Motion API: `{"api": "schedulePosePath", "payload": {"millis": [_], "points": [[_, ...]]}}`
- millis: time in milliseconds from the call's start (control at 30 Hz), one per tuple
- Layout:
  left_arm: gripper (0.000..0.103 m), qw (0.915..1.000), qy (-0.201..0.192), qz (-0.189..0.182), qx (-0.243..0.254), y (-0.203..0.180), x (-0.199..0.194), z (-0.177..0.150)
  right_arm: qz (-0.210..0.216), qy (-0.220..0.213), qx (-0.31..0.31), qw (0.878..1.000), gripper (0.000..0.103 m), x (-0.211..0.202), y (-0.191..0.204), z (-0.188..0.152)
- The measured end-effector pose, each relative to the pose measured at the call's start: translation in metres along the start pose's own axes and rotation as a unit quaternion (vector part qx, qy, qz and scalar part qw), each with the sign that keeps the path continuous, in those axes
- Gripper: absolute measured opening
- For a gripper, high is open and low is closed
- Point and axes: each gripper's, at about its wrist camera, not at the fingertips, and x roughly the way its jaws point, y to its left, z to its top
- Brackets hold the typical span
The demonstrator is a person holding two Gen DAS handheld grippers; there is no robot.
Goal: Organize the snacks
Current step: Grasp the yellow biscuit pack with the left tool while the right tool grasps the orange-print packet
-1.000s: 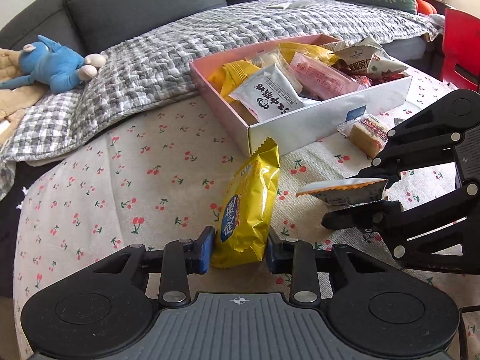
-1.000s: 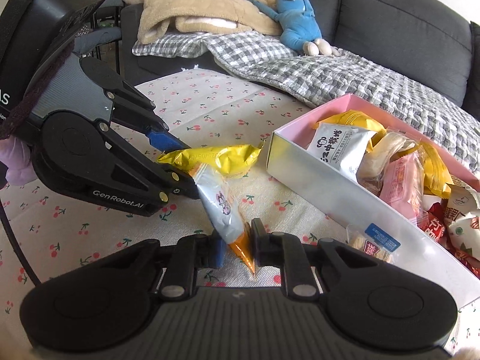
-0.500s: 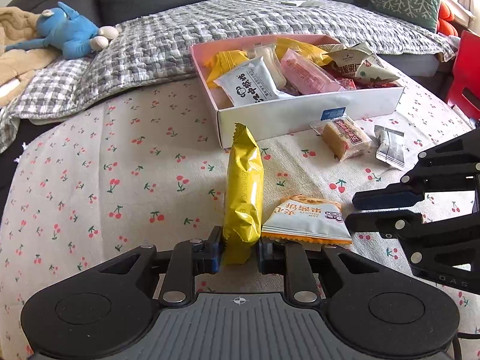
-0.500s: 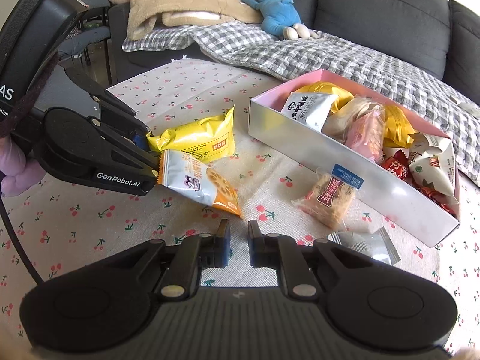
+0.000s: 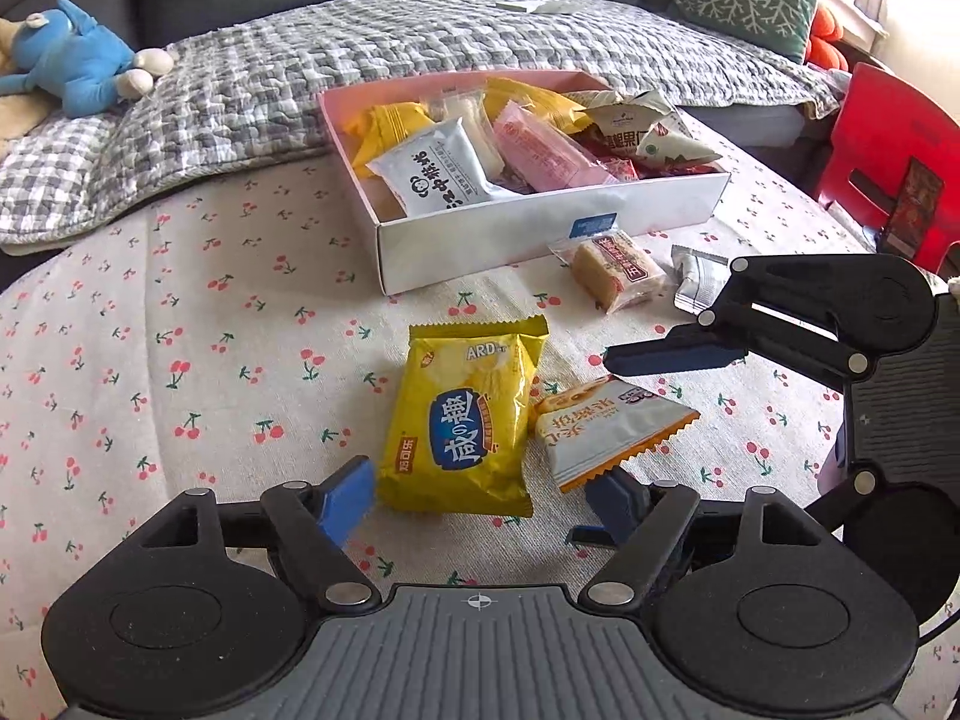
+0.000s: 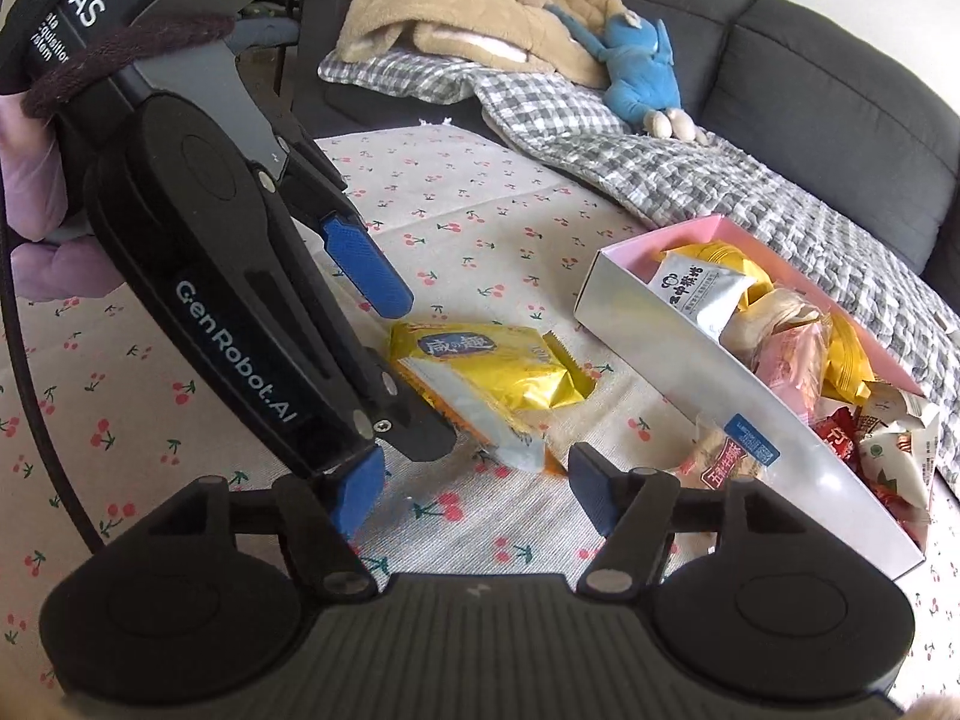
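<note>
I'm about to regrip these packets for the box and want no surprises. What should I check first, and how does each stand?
1. Left gripper free of a load: ok, jaws opening, pads off the yellow packet.
2. Right gripper free: ok, jaws opening, nothing pinched.
3. Yellow packet lying flat on the tablecloth: ok.
4. White-and-orange packet clear of it: not ok, they touch.
5. Room in the box: cannot tell, it looks crowded.

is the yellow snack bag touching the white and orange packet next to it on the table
Touching. In the left wrist view the yellow snack bag meets the white and orange packet with no tablecloth showing between their edges.
</note>
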Motion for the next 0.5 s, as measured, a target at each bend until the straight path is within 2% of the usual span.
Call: {"api": "schedulePosePath", "payload": {"millis": [100,200,267,367,500], "points": [[0.078,1.0,-0.003,0.001,-0.007,0.006,0.003,0.004,-0.007,-0.009,-0.001,1.0,0.059,0.002,-0.003,0.0],[0.078,0.9997,0.0,-0.004,-0.023,0.011,0.007,0.009,-0.017,-0.021,-0.034,0.999,0.047,0.002,0.004,0.0],[0.078,0.9996,0.003,-0.008,-0.026,0.012,0.011,0.011,-0.024,-0.024,-0.059,0.998,0.043,0.003,0.01,0.0],[0.078,0.9995,0.004,-0.007,-0.032,0.013,0.015,0.013,-0.024,-0.021,-0.077,0.997,0.03,0.004,0.013,-0.001],[0.078,0.9991,0.003,-0.015,-0.04,0.014,0.016,0.013,-0.03,-0.024,-0.093,0.995,0.028,0.001,0.015,-0.004]]}}
